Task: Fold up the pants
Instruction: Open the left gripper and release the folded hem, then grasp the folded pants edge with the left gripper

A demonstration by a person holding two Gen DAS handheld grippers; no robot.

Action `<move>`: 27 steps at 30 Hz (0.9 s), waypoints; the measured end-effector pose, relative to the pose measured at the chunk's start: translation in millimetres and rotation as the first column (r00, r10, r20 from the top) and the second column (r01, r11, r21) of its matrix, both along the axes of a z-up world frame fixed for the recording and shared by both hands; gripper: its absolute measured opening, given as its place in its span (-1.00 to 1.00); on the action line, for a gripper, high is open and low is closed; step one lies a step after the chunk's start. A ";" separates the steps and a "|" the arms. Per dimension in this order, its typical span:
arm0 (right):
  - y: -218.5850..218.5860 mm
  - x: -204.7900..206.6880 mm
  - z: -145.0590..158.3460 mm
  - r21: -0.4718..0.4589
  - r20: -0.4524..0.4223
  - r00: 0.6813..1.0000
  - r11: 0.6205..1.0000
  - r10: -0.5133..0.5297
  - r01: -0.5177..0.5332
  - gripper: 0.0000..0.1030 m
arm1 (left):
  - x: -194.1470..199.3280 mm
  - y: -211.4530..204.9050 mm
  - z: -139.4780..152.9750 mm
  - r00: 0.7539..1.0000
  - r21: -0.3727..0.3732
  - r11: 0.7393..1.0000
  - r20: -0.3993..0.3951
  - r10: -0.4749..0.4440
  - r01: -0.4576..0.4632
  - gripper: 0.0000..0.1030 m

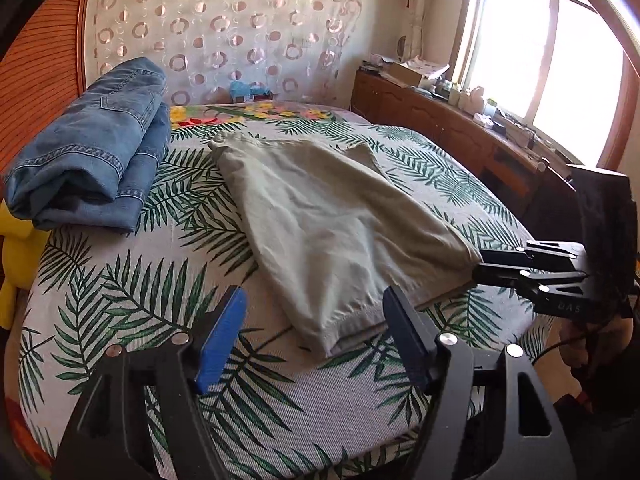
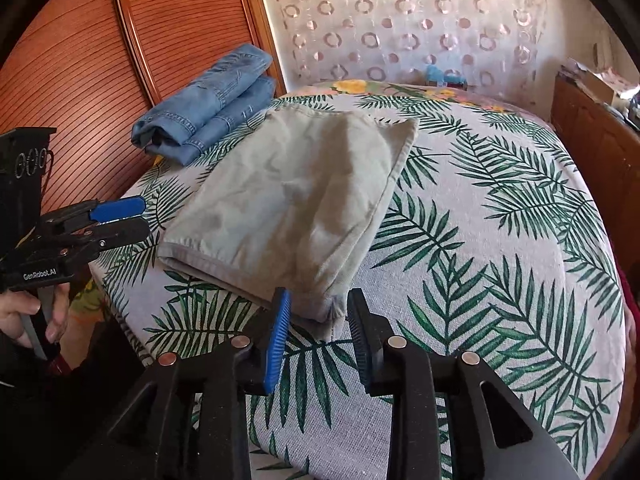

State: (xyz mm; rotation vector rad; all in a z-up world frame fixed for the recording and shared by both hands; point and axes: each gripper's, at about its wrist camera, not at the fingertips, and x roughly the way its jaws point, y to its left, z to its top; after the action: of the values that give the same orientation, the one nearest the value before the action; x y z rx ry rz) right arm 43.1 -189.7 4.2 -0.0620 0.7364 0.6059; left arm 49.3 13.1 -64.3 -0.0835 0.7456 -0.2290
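Two grippers, the left gripper [image 1: 312,332] and right gripper [image 2: 318,332], hover spread and empty at the near edge of the folded grey-green pants [image 2: 288,208] on the leaf-print bed [image 2: 500,240], where a one-layer pinch risks dragging the fold apart.

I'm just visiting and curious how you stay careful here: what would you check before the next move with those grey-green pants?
1. Left gripper open: ok, jaws wide, nothing held.
2. Right gripper open: ok, jaws flank the pants' near corner.
3. Grey-green pants lying folded on the bedspread: ok.
4. Pants apart from the folded jeans: ok.
5. Right gripper touching the cloth: cannot tell.
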 end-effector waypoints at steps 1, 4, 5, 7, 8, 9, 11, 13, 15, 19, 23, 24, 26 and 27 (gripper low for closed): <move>-2.2 -2.8 1.0 0.006 0.006 1.000 1.000 -0.002 0.002 -0.40 | 1.6 -0.2 0.2 1.000 0.003 1.000 0.006 0.007 -0.007 0.39; -10.9 -11.2 2.5 0.012 0.038 0.999 1.000 -0.022 0.021 -0.37 | 6.8 -3.5 -3.1 1.000 0.004 1.000 0.006 0.002 -0.002 0.36; -14.7 -15.0 3.4 0.012 0.049 0.998 1.000 -0.030 0.029 -0.36 | 8.7 -4.3 -5.9 1.000 -0.005 1.000 -0.007 -0.005 0.005 0.20; -18.2 -17.4 3.4 0.020 0.056 0.998 0.999 -0.043 0.042 -0.36 | 11.1 -3.8 -12.0 0.999 -0.017 1.000 -0.036 -0.010 0.009 -0.03; -19.8 -18.1 3.4 0.030 0.051 0.998 0.999 -0.044 0.043 -0.36 | 12.2 -3.9 -16.4 0.999 -0.022 1.000 -0.052 -0.012 0.011 -0.13; -21.5 -20.1 1.7 0.037 0.046 0.998 0.998 -0.043 0.041 -0.36 | 12.8 -4.0 -19.8 0.998 -0.026 1.000 -0.062 -0.015 0.014 -0.16; -20.9 -21.4 -1.9 0.042 0.036 0.998 0.998 -0.041 0.040 -0.36 | 13.8 -3.6 -25.8 0.996 -0.033 0.999 -0.082 -0.016 0.013 -0.21; -18.0 -20.6 -4.7 0.047 0.027 0.999 0.998 -0.039 0.038 -0.36 | 14.6 -4.5 -30.1 0.995 -0.035 0.999 -0.095 -0.011 0.007 -0.21; -13.3 -18.0 -7.5 0.054 0.015 0.999 0.998 -0.034 0.033 -0.36 | 15.7 -4.3 -33.5 0.994 -0.043 0.999 -0.108 -0.009 0.005 -0.21; -4.3 -10.1 -13.8 0.047 -0.020 0.999 0.998 -0.042 0.043 -0.36 | 14.5 -6.1 -34.6 0.994 -0.041 0.999 -0.105 -0.004 0.000 -0.21; 2.8 -4.2 -23.1 0.039 -0.057 0.997 0.998 -0.044 0.046 -0.36 | 12.4 -12.3 -34.9 0.996 -0.028 1.000 -0.087 -0.016 0.014 -0.53; 3.5 -4.8 -23.1 0.043 -0.052 0.998 0.998 -0.040 0.043 -0.36 | 12.9 -13.3 -34.3 0.996 -0.035 0.999 -0.085 -0.025 0.022 -0.62; 6.5 -4.8 -22.3 0.047 -0.056 0.998 0.999 -0.025 0.027 -0.62 | 9.7 -16.8 -29.1 0.997 -0.006 1.000 -0.067 -0.031 0.031 -0.81; 7.7 -5.3 -21.9 0.045 -0.051 0.999 0.999 -0.020 0.022 -0.72 | 9.4 -16.7 -26.6 0.997 -0.006 0.999 -0.065 -0.038 0.038 -0.81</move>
State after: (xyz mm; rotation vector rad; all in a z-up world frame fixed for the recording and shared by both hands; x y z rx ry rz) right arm 37.8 -182.1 -17.6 0.0034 0.7709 0.6061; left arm 58.7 -3.7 -90.9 -0.0819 0.8116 -0.2655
